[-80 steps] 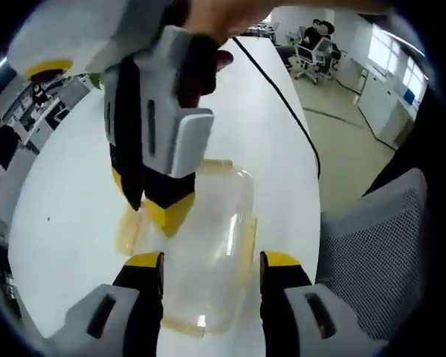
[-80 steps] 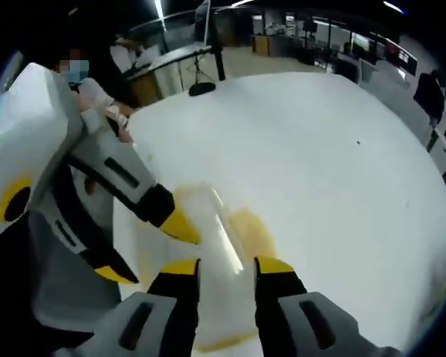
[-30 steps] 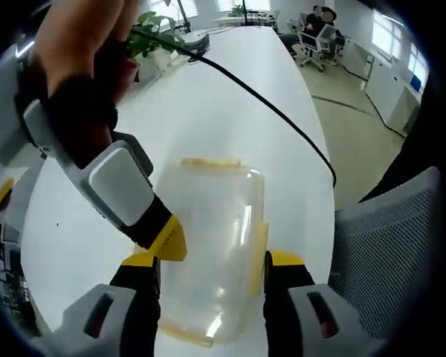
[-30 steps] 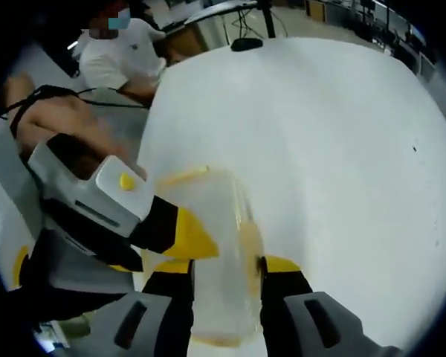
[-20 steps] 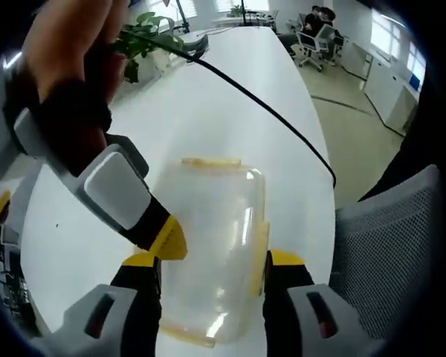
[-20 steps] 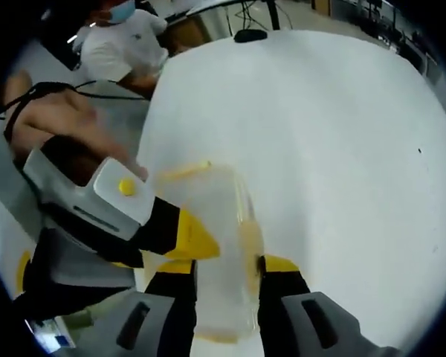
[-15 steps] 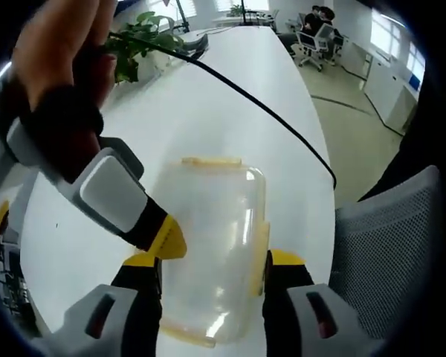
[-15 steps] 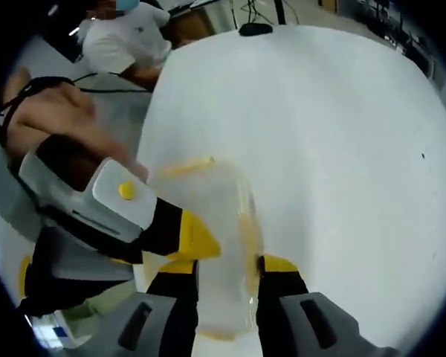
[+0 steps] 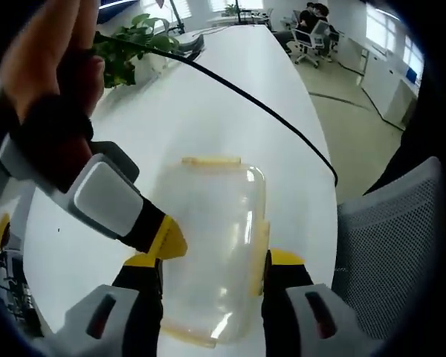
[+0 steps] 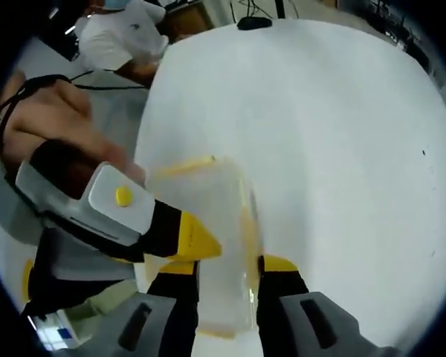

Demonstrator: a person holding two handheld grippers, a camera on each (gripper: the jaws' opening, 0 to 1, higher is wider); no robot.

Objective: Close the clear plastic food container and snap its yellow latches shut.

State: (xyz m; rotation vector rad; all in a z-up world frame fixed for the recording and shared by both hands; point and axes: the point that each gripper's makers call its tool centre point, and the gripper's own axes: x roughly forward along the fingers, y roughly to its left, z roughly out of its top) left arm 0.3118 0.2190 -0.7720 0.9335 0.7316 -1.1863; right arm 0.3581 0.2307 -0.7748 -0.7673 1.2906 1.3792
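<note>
While the clear plastic food container with yellow latches (image 9: pixel 212 245) lies lengthwise between the left tongs' (image 9: pixel 212 260) wide-set jaws near the white table's (image 9: pixel 230 111) edge, the right tongs (image 10: pixel 227 262) straddle it too, jaws equally wide.

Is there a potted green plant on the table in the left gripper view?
Yes, a leafy green plant stands at the far left part of the white table, beyond the clear container.

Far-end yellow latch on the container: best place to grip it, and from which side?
Judging by the pose, take the far latch along its thin outer edge, coming from beyond the container end. It lies as a flat strip across the short end, so tongs should straddle it top and bottom.
</note>
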